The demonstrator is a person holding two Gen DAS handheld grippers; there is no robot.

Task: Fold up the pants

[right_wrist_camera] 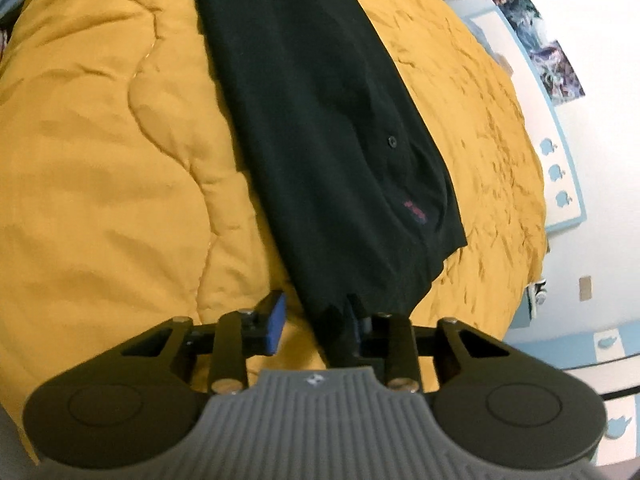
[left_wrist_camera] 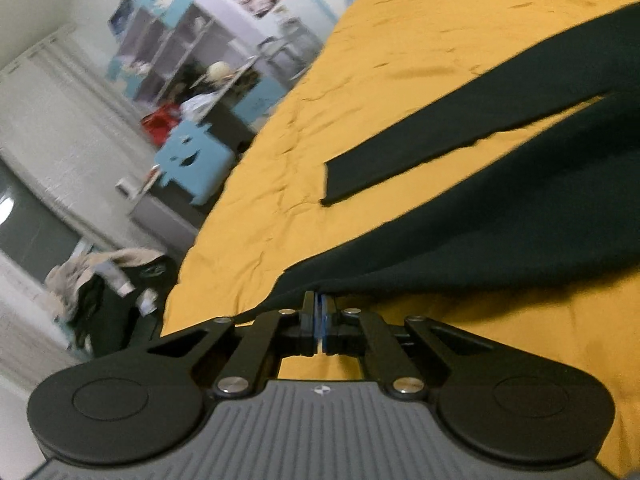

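While the black pants [right_wrist_camera: 320, 120] lie stretched across the yellow bedspread [right_wrist_camera: 100, 140], your left gripper [left_wrist_camera: 321, 308] is clamped on the hem of one leg. Your right gripper [right_wrist_camera: 316, 320] stands parted at the waist end, fabric draped against one finger, not pinched.

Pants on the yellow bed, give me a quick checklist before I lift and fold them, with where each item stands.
1. Left gripper clamped on the pants edge: ok.
2. Right gripper closed on the fabric: not ok, a gap shows at one pad.
3. Far leg flat on the yellow comforter: ok.
4. Both legs aligned: not ok, they lie apart.
5. Waistband end smooth: cannot tell.
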